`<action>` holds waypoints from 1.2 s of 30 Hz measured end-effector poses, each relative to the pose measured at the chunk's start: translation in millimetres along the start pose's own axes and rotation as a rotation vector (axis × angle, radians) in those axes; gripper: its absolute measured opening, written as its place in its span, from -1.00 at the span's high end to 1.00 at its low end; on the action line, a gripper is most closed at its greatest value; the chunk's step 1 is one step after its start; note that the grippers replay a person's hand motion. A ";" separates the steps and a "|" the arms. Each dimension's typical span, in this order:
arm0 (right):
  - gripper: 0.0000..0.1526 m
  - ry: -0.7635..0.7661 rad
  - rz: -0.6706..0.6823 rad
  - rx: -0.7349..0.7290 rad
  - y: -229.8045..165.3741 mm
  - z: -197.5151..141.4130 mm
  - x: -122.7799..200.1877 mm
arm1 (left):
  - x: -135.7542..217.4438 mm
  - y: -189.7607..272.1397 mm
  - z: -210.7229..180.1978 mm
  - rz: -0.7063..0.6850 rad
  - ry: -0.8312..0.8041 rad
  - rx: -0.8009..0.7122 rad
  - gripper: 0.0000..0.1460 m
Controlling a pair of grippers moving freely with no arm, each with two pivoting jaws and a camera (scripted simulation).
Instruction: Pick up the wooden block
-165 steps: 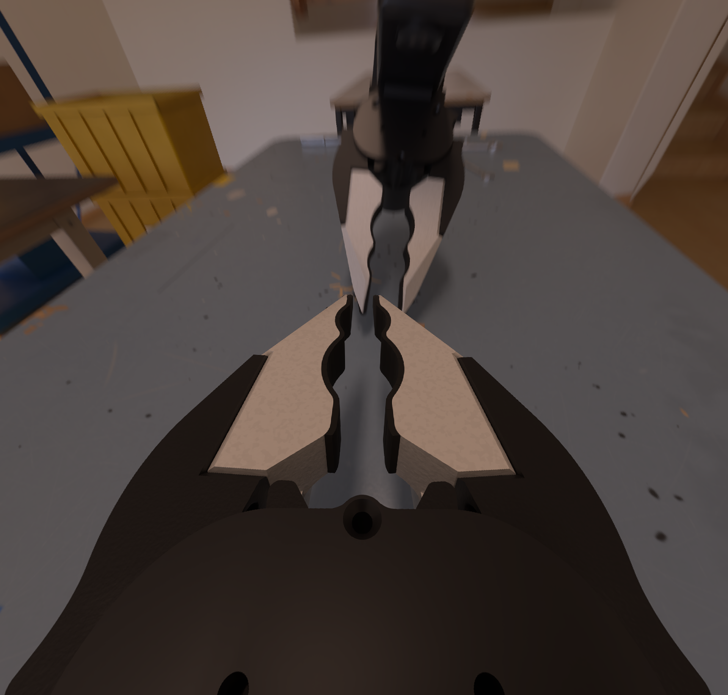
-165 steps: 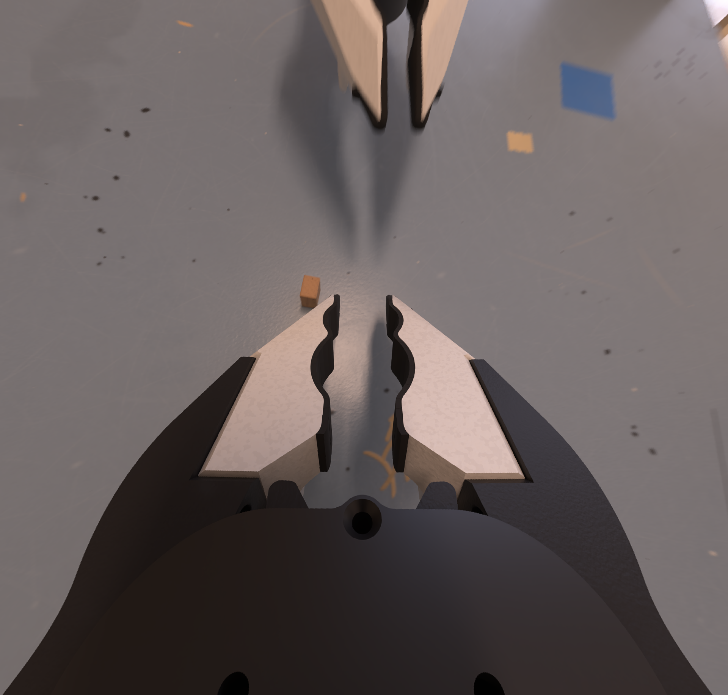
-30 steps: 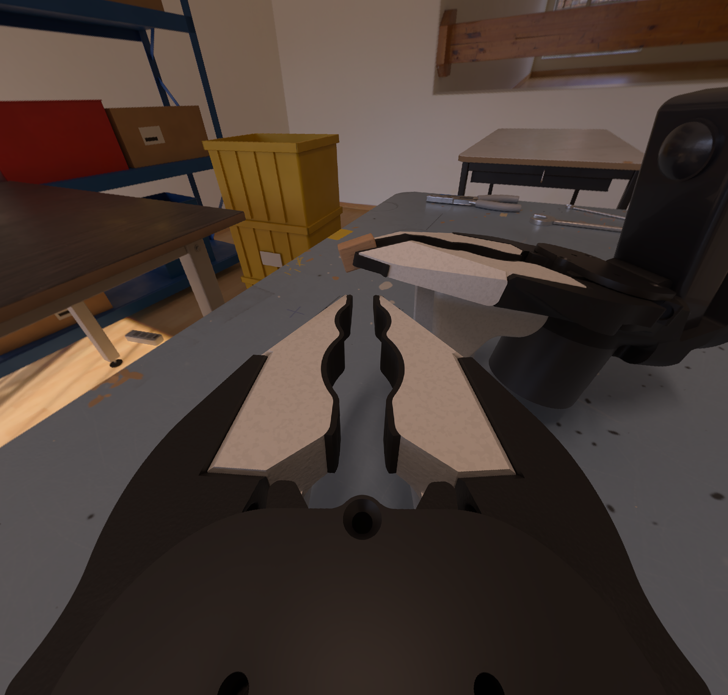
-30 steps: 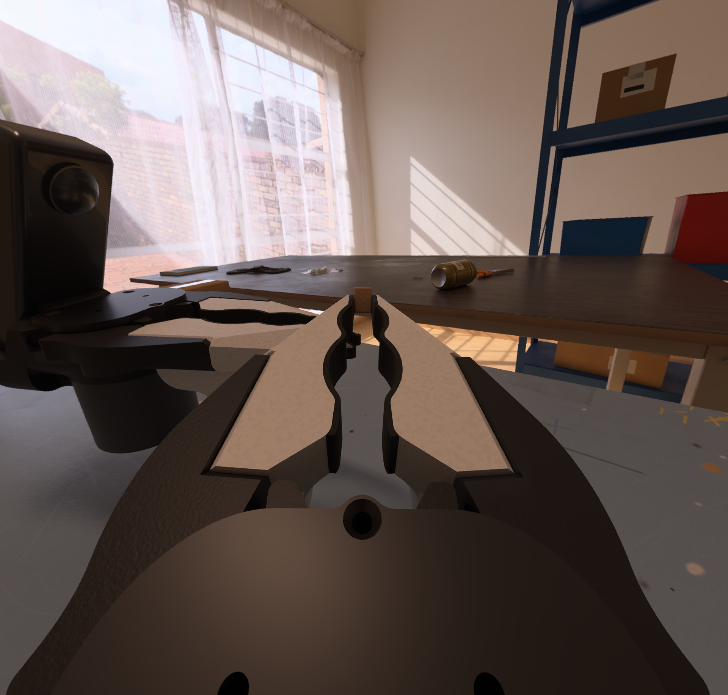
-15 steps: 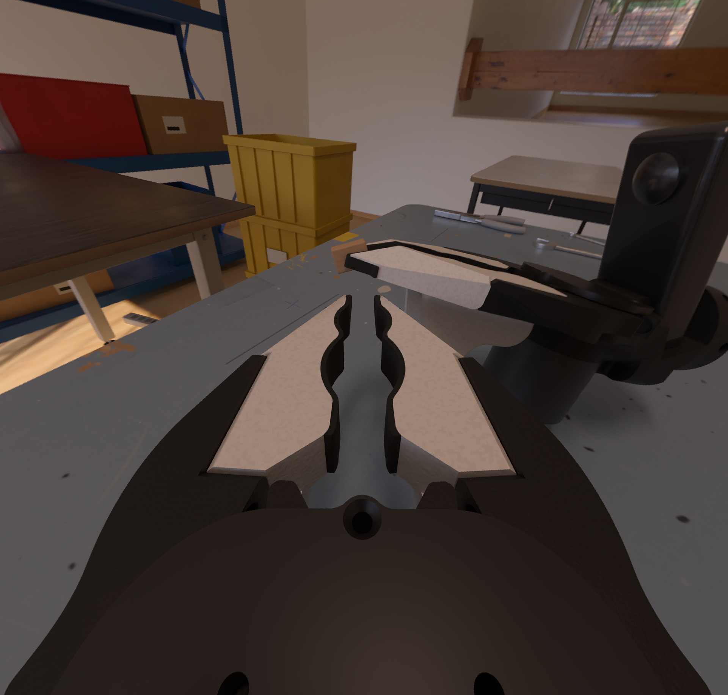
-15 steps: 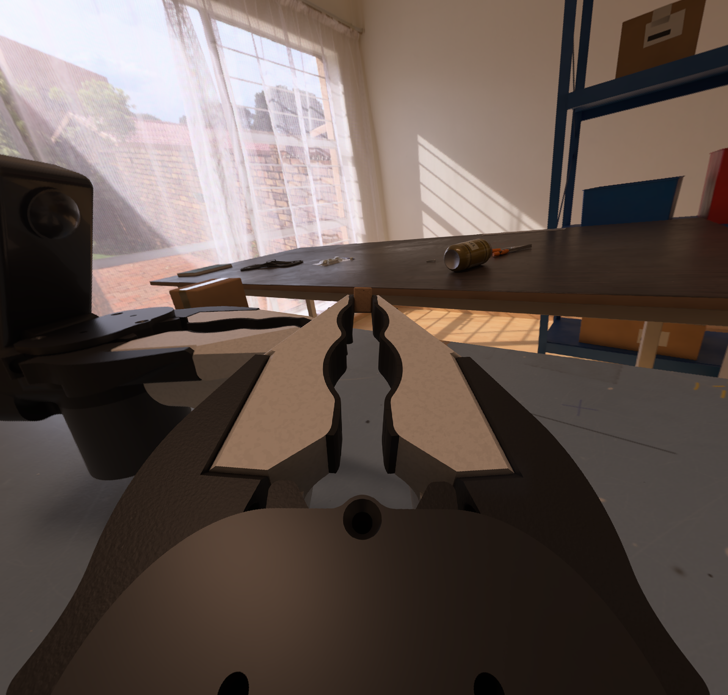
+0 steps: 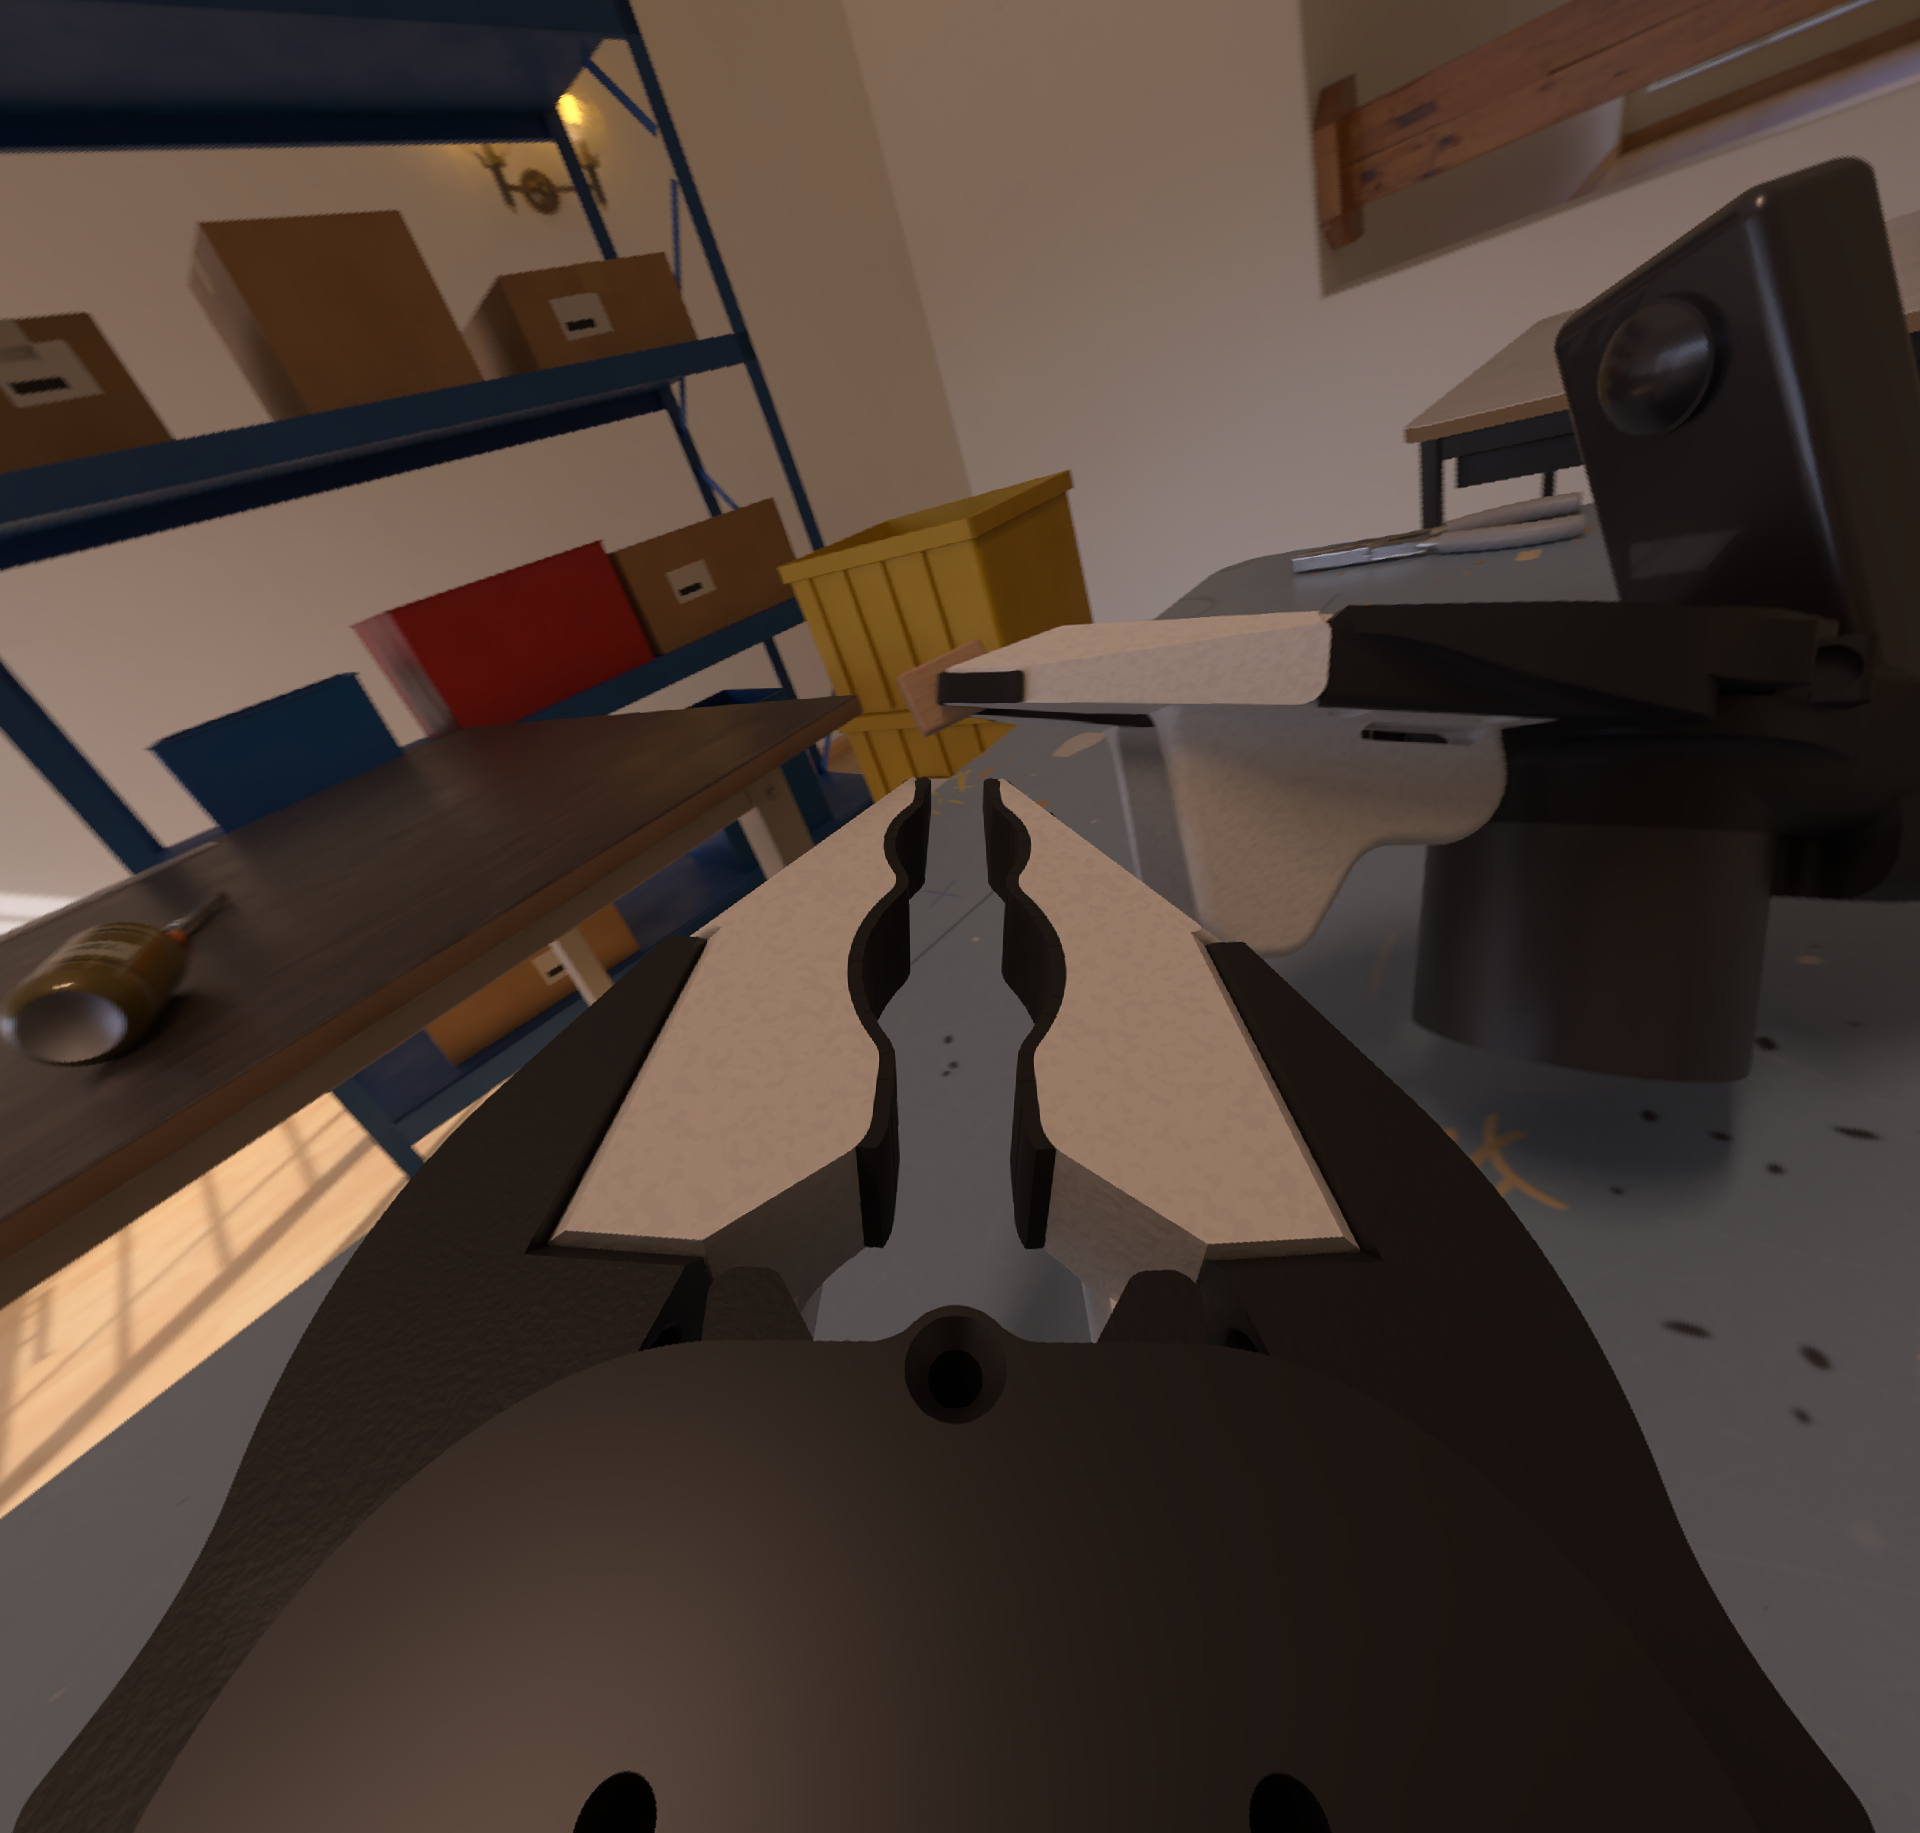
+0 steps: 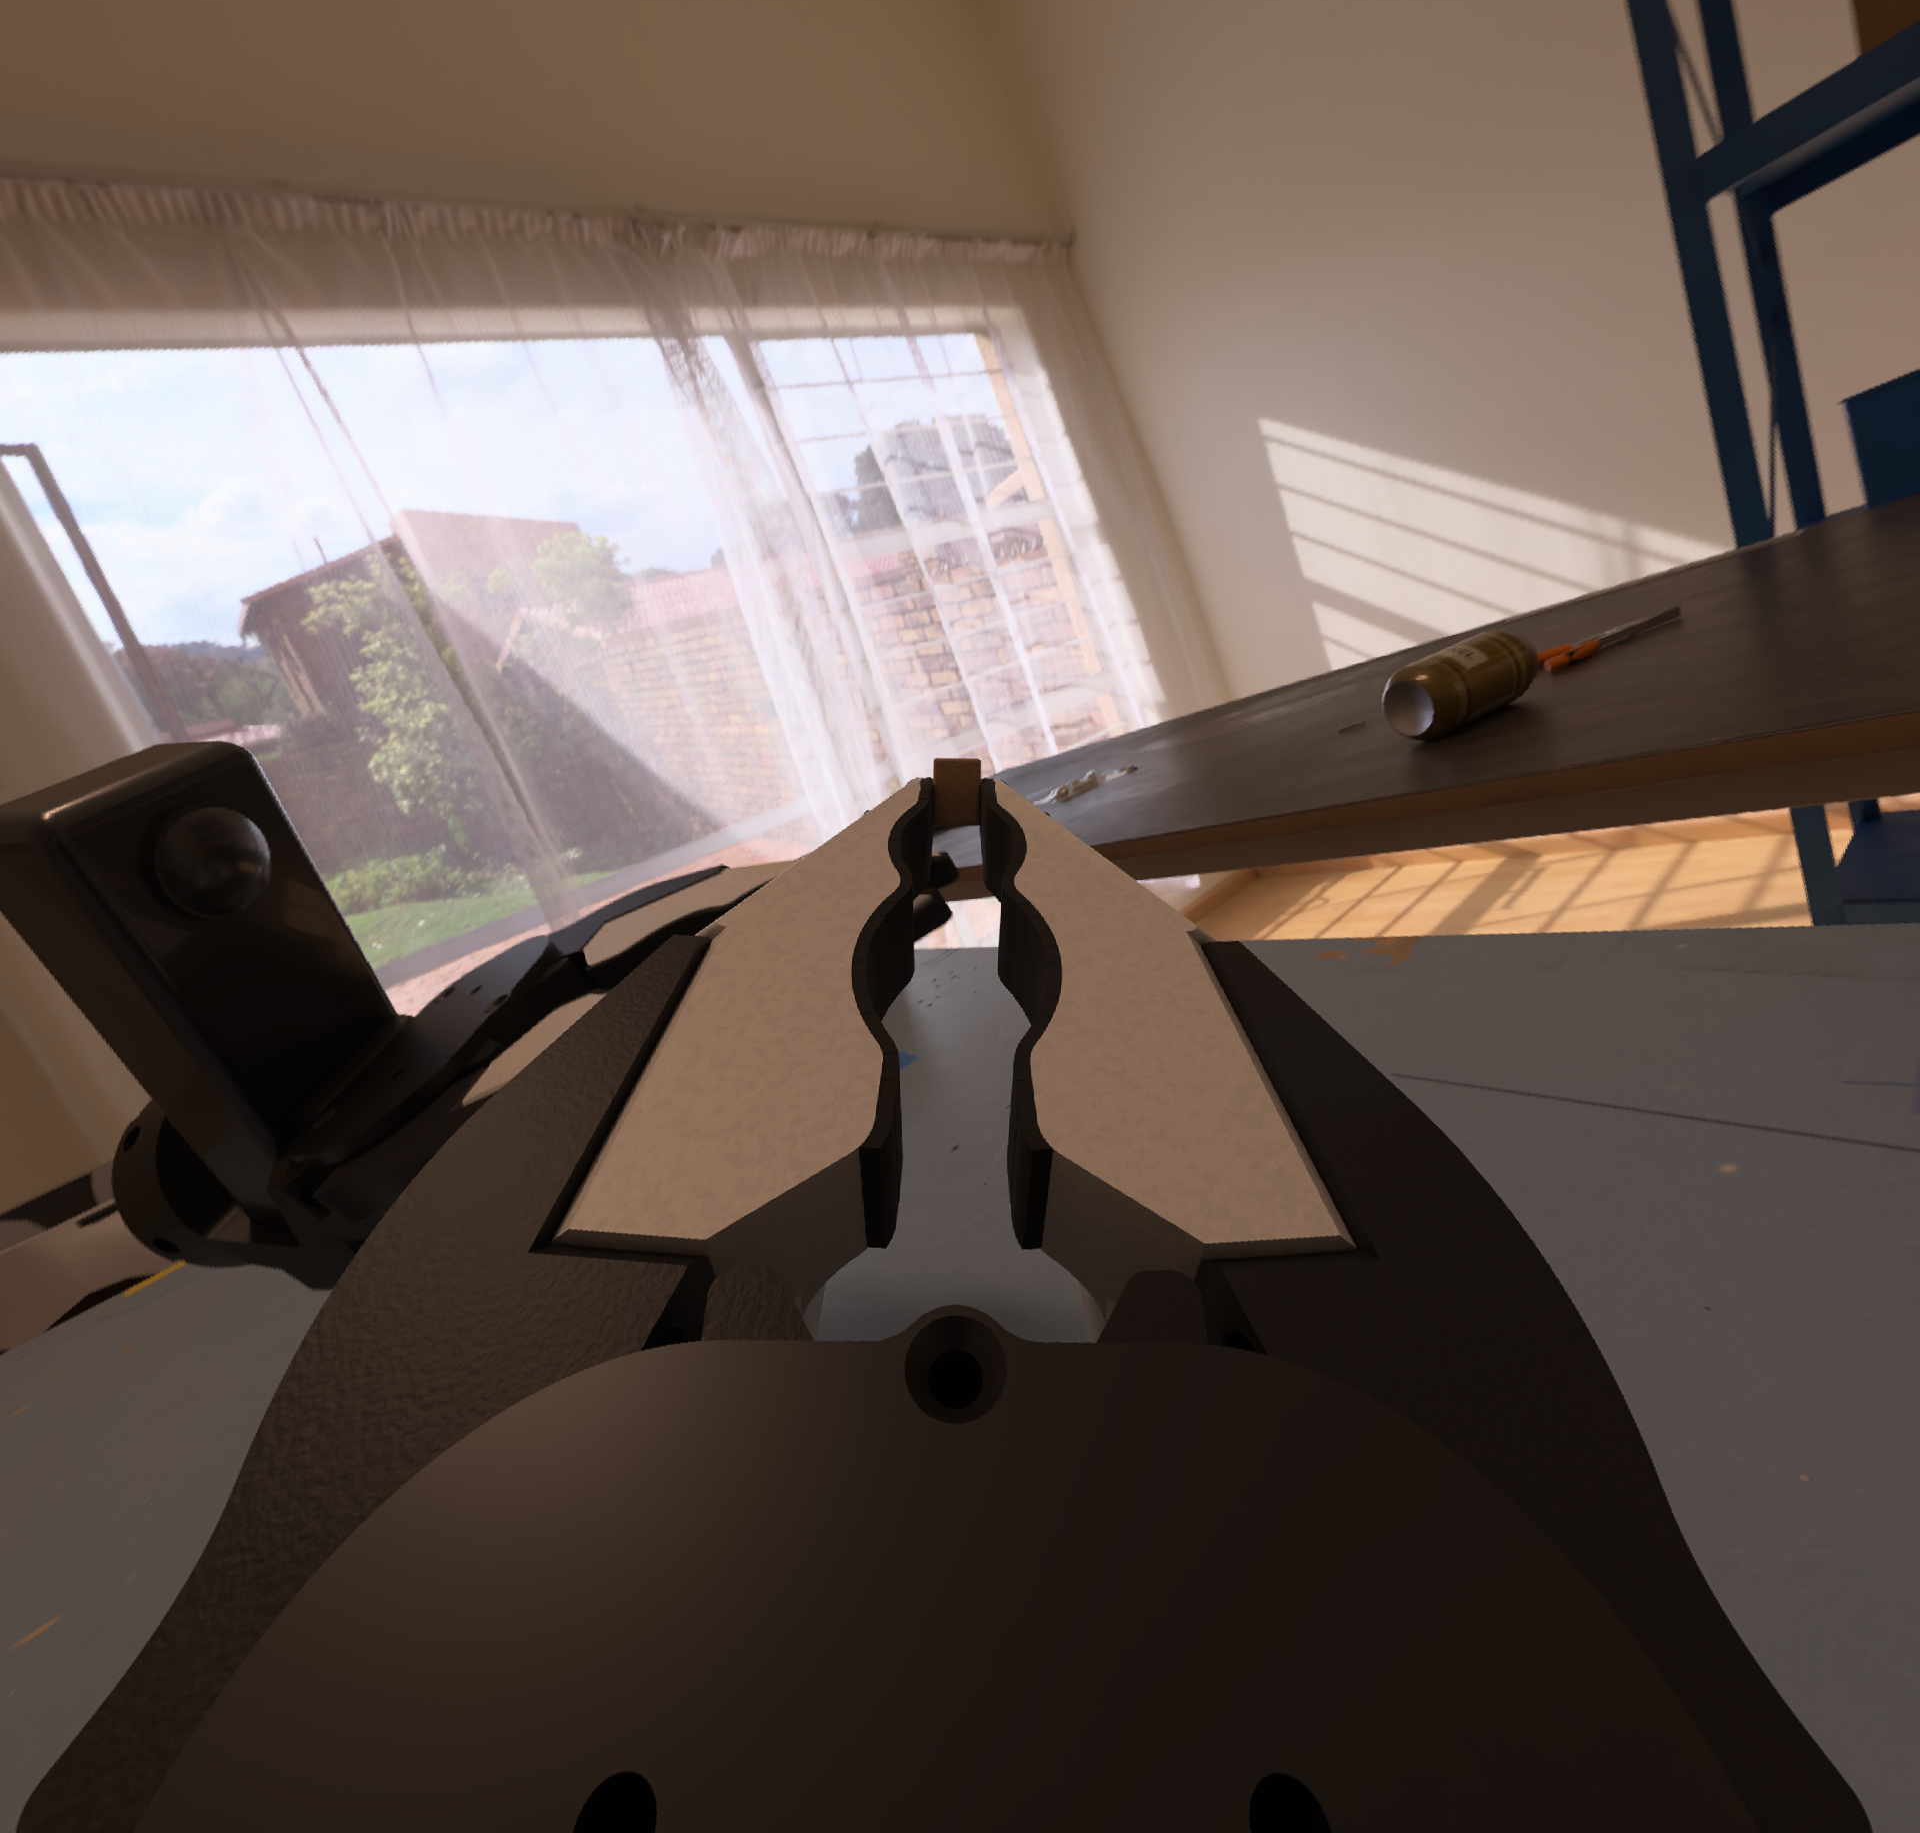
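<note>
The small wooden block [image 8: 957, 786] is pinched between the tips of my right gripper [image 8: 956, 796], which is shut on it and holds it in the air above the grey table [image 8: 1558, 1108]. In the left wrist view the right gripper [image 7: 971, 692] reaches in from the right, lying sideways, with the block [image 7: 923, 697] sticking out of its tips. My left gripper [image 7: 956, 796] is empty, its jaws a narrow gap apart, just below and short of the block. Its camera housing [image 8: 197, 900] shows at the left of the right wrist view.
A dark wooden table [image 7: 364, 900] stands beside the grey table [image 7: 1558, 1368], with a can [image 7: 94, 983] lying on it. A yellow crate [image 7: 935, 578] and blue shelving [image 7: 312, 412] with boxes stand behind. Tools [image 7: 1455, 536] lie at the grey table's far end.
5.5 s ago the block lay on the table by my open right gripper. Now it is gripped and lifted. In the last second both grippers rose and tilted; the block sits higher.
</note>
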State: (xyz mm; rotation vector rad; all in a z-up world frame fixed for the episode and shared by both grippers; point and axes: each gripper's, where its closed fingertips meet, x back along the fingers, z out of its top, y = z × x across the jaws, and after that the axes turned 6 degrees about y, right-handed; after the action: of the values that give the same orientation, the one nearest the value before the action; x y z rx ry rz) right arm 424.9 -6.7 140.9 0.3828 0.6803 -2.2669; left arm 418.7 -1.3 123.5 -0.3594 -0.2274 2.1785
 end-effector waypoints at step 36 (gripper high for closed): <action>0.90 -0.275 0.352 0.077 -95.6 -16.9 3.2 | 85.6 17.3 38.1 -0.069 0.091 -0.154 0.86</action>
State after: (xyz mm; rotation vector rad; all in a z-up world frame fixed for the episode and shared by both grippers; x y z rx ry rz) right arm 355.1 58.1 159.8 0.2015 0.3525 -1.9635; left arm 344.6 56.5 139.5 -0.5290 -0.3531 2.0764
